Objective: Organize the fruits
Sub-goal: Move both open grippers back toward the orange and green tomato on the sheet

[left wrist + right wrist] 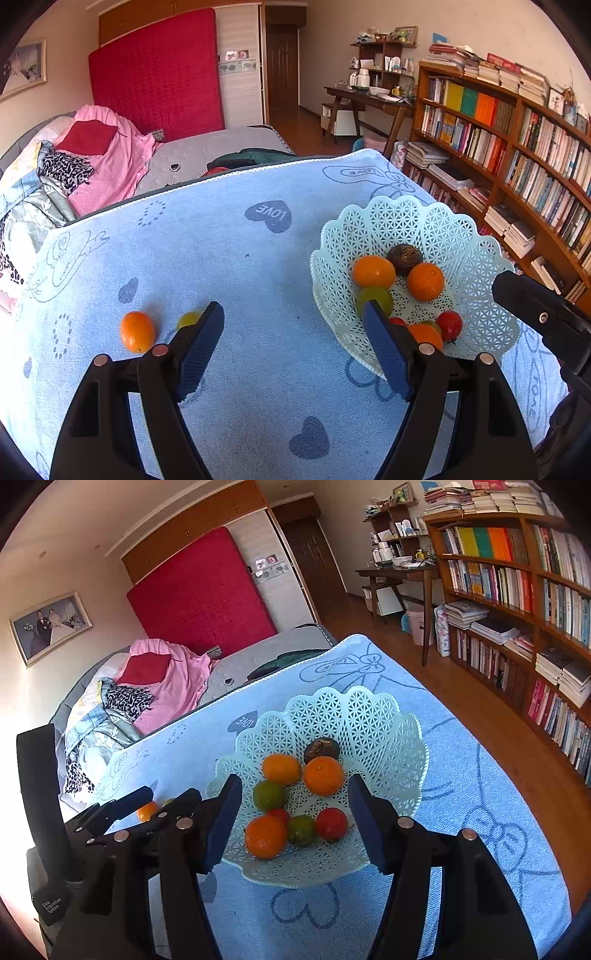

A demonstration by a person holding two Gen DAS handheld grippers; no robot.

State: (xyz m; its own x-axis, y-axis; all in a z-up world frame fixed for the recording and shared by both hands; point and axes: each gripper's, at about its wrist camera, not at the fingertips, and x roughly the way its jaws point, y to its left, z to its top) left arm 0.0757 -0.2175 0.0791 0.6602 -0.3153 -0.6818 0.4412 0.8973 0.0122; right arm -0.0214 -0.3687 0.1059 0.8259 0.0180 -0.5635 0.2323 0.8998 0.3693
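Note:
A pale green lattice basket [388,210] [332,705] stands on the blue towel [240,258]. It holds several fruits: oranges [323,775], green ones [269,794], red tomatoes [331,823] and a dark brown one [321,748]. An orange kumquat [137,331] and a green grape [188,319] lie loose on the towel to the left. My left gripper [291,306] hangs open over bare towel between the grape and the basket, holding nothing. My right gripper [295,779] is open above the basket's near side, its pads clear of the fruit.
The towel-covered table ends at a far edge [221,173]. Beyond it is a bed with piled clothes [92,162]. A bookshelf [517,147] and wooden floor [498,738] are to the right. The left gripper's body [122,808] shows at the left of the right wrist view.

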